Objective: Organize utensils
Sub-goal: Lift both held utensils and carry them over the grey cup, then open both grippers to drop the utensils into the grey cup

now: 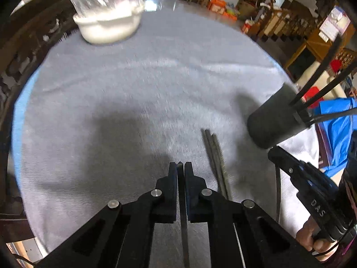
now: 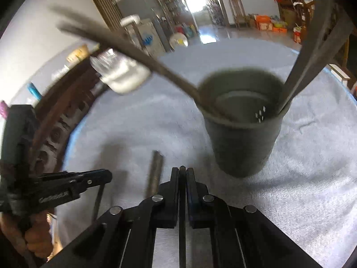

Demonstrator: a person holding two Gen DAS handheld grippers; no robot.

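The left gripper [image 1: 180, 165] has its jaws pressed together on a single dark chopstick [image 1: 183, 212], which runs back between the fingers toward the camera. The right gripper [image 2: 182, 170] is likewise clamped tight on another dark chopstick [image 2: 182, 212] lying along its own axis.

Both tools hover low over a round table covered by a grey cloth [image 1: 133, 84]. A loose pair of chopsticks [image 1: 215, 156] lies on the cloth just right of the left gripper's tip and near the dark cylindrical utensil holder [image 2: 242, 129]. That holder stands upright toward the right of the table, just beyond the right gripper, with several chopsticks [image 2: 125, 44] leaning out over its rim (motion blur makes an exact count impossible).

At the far left edge of the table sits a white bowl [image 1: 109, 25] with crinkled clear plastic on top.
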